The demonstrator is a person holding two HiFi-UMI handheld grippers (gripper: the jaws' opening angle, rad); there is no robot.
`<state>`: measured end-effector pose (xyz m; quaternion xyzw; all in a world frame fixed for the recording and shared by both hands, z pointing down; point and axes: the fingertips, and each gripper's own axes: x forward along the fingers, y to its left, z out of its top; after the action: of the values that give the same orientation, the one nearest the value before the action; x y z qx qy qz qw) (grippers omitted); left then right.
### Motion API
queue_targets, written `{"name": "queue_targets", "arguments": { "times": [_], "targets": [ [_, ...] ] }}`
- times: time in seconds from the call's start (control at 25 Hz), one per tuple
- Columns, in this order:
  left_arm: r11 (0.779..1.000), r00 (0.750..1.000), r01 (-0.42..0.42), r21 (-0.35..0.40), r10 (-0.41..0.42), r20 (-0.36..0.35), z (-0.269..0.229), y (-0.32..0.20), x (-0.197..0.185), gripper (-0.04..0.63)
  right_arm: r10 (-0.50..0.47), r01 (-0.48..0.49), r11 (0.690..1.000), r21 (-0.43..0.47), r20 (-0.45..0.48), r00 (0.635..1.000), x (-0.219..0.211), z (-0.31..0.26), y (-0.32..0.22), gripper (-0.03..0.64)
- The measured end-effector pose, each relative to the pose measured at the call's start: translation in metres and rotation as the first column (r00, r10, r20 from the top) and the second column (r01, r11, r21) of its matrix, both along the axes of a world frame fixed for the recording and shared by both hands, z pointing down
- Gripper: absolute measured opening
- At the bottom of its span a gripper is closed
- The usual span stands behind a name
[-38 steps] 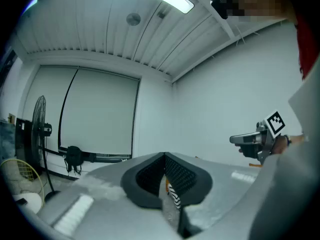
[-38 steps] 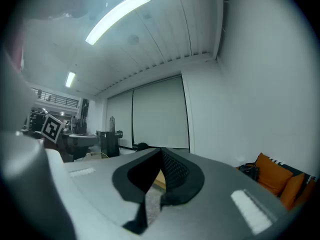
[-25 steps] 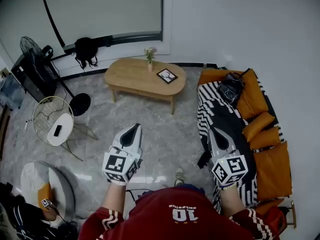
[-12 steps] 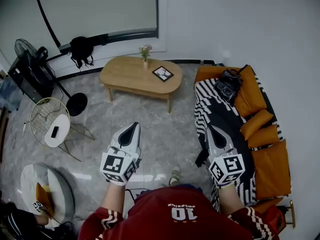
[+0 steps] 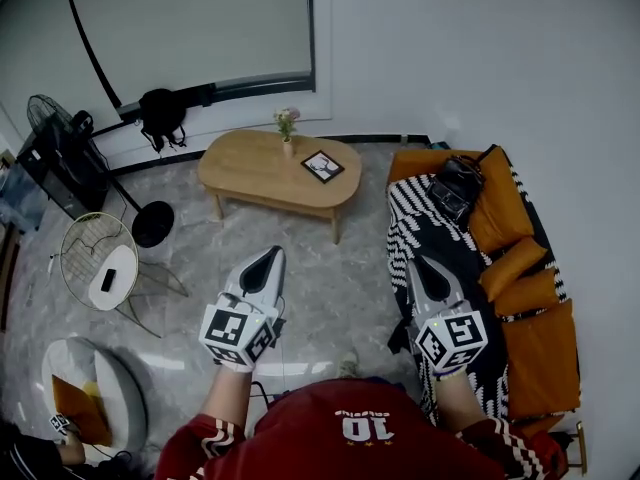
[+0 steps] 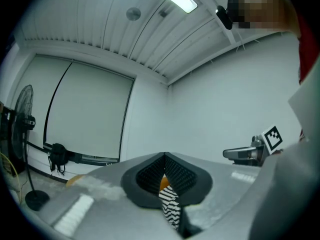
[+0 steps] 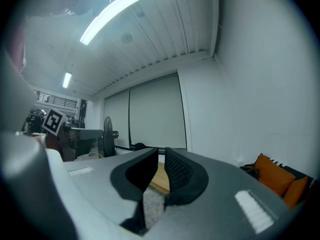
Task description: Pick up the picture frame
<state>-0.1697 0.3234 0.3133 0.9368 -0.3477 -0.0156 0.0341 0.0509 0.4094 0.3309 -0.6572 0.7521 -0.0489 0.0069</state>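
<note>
The picture frame (image 5: pixel 322 166) lies flat on the right part of an oval wooden coffee table (image 5: pixel 250 173), beside a small vase of flowers (image 5: pixel 287 133). Both grippers are held level over the floor, well short of the table. The tips of my left gripper (image 5: pixel 271 255) meet, so it is shut and holds nothing; in the left gripper view (image 6: pixel 164 155) only the striped blanket shows behind them. My right gripper (image 5: pixel 424 265) hangs beside the sofa edge. Its jaws (image 7: pixel 161 151) are opening, a narrow gap shows between them, and nothing is in it. The table's wood (image 7: pixel 160 180) shows through that gap.
An orange sofa (image 5: pixel 540 348) with a black-and-white striped blanket (image 5: pixel 430 223) and a black bag (image 5: pixel 455 186) fills the right side. A round wire side table (image 5: pixel 100 263), a standing fan (image 5: pixel 60 128) and a dark cabinet stand at the left. Marble floor (image 5: pixel 320 268) lies between me and the table.
The person has stepped forward, so the room has shifted in the head view. Both grippers keep their place in the picture. The right gripper's jaws now show a slightly wider gap.
</note>
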Motion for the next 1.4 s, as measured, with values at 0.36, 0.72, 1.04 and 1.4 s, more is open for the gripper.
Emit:
{"name": "queue_targets", "arguments": {
  "times": [0.36,0.72,1.04,1.4],
  "targets": [
    [1.0,1.0,0.013,-0.025,-0.013,-0.004,0.007,-0.053,0.041,0.0,-0.057,0.058,0.998,-0.008,0.043,0.997,0.041,0.013,-0.057,0.029],
    [0.998,0.997,0.066,-0.024,-0.065,0.05,0.019,-0.072,0.064,0.0,-0.123,0.124,0.992,-0.003,0.097,0.988,0.063,0.038,-0.093,0.023],
    [0.997,0.997,0.069,-0.031,-0.067,0.037,0.017,-0.091,0.074,0.0,-0.13,0.13,0.991,0.008,0.108,0.986,0.073,0.039,-0.114,0.021],
    [0.997,0.999,0.053,-0.048,-0.053,0.006,0.033,-0.144,0.081,0.0,-0.129,0.13,0.991,-0.01,0.075,0.989,0.073,0.039,-0.157,0.012]
  ]
}}
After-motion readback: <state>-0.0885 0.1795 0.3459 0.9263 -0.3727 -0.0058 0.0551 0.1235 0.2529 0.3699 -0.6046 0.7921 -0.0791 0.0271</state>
